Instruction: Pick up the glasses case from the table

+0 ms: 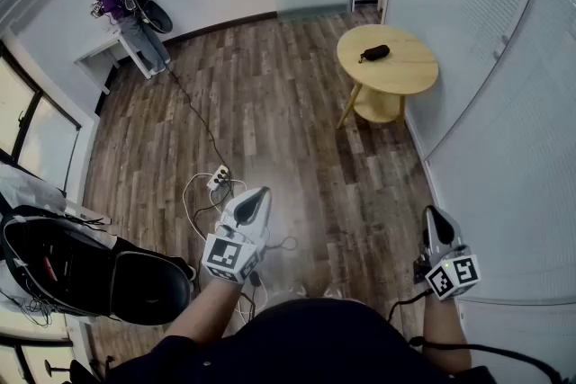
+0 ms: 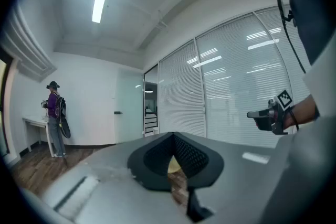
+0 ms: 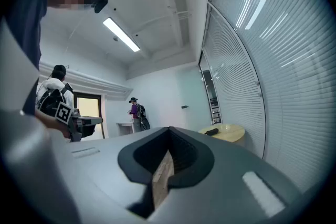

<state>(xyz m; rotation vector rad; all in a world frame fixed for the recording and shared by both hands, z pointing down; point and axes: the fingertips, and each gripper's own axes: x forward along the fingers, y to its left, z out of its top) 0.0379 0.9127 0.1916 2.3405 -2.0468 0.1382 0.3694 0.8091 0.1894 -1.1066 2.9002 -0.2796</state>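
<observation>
Approaching not yet begun | glasses case [image 1: 374,53] is seen well apart on round surface [image 1: 412,78] | left claw [image 1: 256,197], right claw [image 1: 432,215] shut, empty | nearing and opening are required.

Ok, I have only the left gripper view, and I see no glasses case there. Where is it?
Observer: The case lies on a round table, far across the floor, beside the blinds.
Operator: Is the right gripper free?
Observer: Yes. The right gripper has its fingers shut, with nothing between them.
Operator: Is anything in the way?
Observer: A power strip with cables lies on the floor ahead of the left gripper.
</observation>
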